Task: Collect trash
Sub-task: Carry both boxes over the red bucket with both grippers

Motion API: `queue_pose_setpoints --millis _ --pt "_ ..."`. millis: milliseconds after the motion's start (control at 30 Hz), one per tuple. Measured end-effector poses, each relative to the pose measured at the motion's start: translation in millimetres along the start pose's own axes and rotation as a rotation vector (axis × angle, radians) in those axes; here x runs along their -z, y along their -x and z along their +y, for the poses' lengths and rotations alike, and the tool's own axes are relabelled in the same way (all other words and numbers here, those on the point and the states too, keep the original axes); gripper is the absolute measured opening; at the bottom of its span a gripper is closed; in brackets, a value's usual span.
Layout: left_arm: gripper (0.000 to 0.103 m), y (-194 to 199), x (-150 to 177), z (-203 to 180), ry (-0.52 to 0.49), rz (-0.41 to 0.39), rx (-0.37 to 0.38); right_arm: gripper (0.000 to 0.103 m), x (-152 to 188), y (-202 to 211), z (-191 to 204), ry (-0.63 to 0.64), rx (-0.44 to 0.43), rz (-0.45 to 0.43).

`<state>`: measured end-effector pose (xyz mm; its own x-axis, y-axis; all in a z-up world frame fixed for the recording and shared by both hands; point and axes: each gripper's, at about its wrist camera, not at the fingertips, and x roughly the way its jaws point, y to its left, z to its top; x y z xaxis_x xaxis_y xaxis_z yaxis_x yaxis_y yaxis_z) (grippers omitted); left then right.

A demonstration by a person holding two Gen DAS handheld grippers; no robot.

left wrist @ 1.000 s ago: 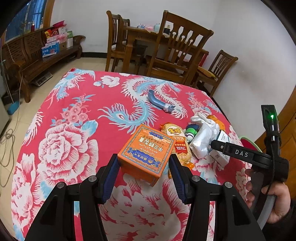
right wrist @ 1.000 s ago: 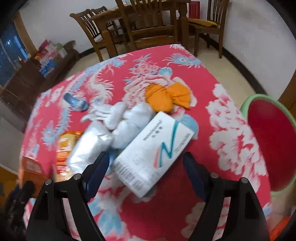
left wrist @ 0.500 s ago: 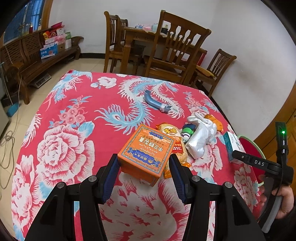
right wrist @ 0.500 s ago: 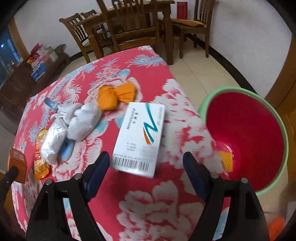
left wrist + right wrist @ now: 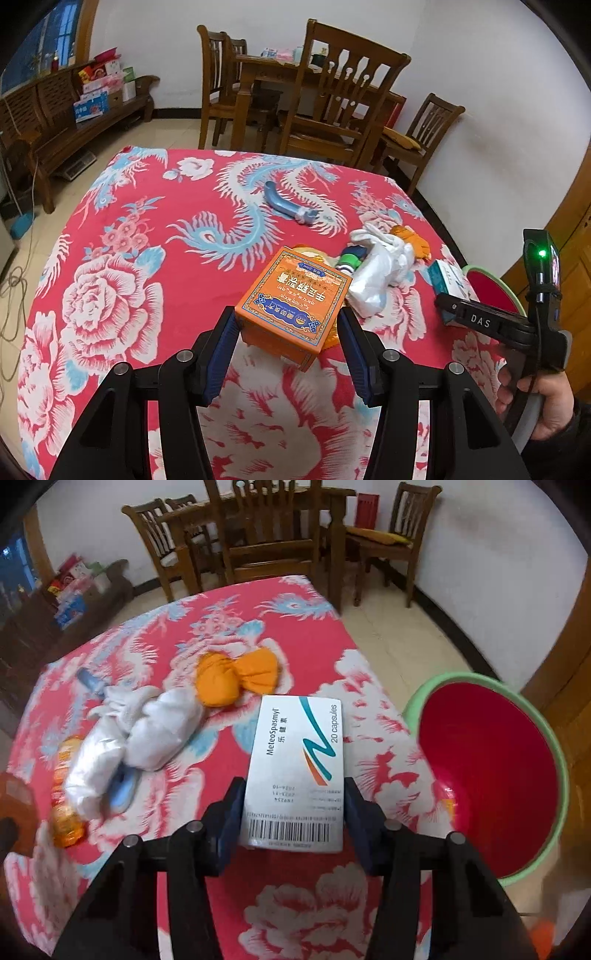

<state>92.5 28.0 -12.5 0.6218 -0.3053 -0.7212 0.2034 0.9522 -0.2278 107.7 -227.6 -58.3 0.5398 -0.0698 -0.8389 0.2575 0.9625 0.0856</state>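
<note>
Right gripper (image 5: 293, 812) clamped on a white medicine box (image 5: 297, 771), both blue pads pressed against its long sides, barcode end nearest the camera. Box held above the red flowered tablecloth (image 5: 280, 904), near the table's right edge and just beside the red bin with a green rim (image 5: 487, 771), not over it. Left gripper (image 5: 288, 343) spread wide around an orange carton (image 5: 295, 299), left pad at or just touching the carton's corner, right pad a little apart from it; carton resting on the cloth. Beyond the carton, lying together in a loose heap: a crumpled white plastic bag (image 5: 376, 273), a green-capped bottle (image 5: 349, 260) and an orange cloth bundle (image 5: 236, 679). Farther back, well apart from the heap, a blue curved tube (image 5: 286, 203). Behind the table, wooden chairs (image 5: 343, 110).
</note>
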Motion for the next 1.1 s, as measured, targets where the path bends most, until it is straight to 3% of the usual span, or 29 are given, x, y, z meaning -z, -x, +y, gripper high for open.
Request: queue_pose_setpoints --millis 267,567,1100 --pt "0.056 2 2 -27 -0.039 0.007 0.020 0.053 16 25 -18 -0.002 -0.125 -0.045" --pt "0.056 2 5 -77 -0.111 0.014 0.068 0.053 29 62 -52 -0.017 -0.178 -0.110" --pt "0.056 -24 11 -188 -0.264 0.054 0.200 0.053 38 71 -152 -0.170 -0.088 -0.124"
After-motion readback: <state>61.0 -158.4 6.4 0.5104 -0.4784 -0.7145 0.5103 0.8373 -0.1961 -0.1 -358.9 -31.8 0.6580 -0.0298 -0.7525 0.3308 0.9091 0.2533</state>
